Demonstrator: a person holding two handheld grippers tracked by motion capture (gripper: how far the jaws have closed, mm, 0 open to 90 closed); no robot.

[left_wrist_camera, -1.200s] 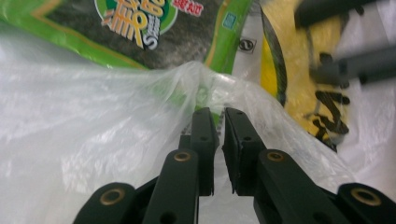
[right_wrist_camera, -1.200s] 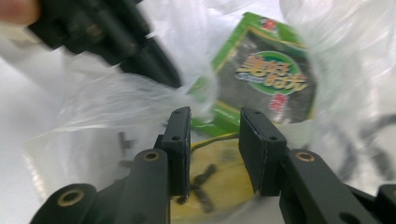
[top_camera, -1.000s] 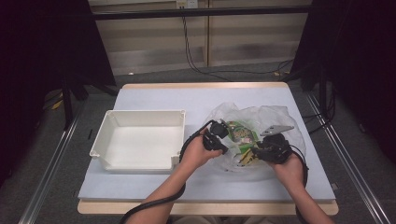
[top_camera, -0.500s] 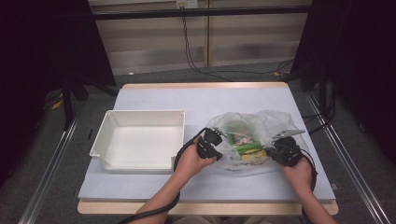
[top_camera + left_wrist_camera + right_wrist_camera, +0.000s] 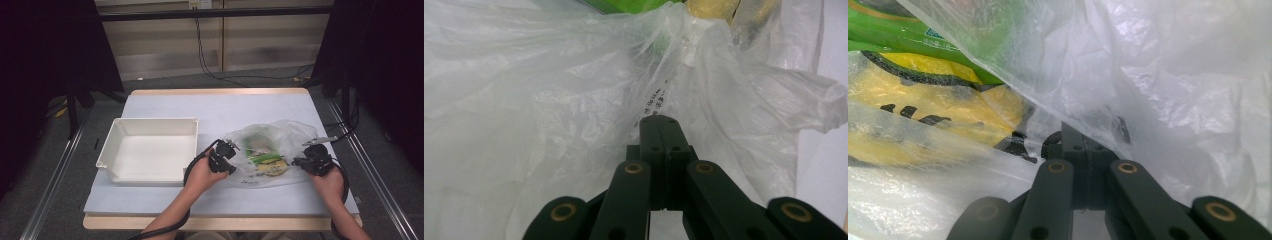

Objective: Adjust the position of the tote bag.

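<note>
1. The left gripper (image 5: 231, 156) has its jaws pressed together, pinching a fold of the clear plastic bag (image 5: 280, 137) at the bag's left edge; in the left gripper view the film bunches right at the jaw tips of the gripper (image 5: 663, 120).
2. The right gripper (image 5: 299, 161) is likewise clamped on the bag, at its right edge; in the right gripper view the jaws meet with film draped over the tips (image 5: 1087, 131).
3. The bag lies on the table (image 5: 220, 107), right of centre, stretched between the two grippers. Inside it sit a green packet (image 5: 261, 156) and a yellow packet (image 5: 272, 169), touching each other.
4. A white tray (image 5: 116, 150) stands on the table just left of the left gripper, apart from the bag.
5. The table has a pale blue top; behind it run cables (image 5: 210, 70) on a grey floor, with dark curtains at both sides.
6. Both forearms reach in from the near edge, the left hand (image 5: 201, 174) angled toward the bag, the right hand (image 5: 327, 181) pointing inward.
</note>
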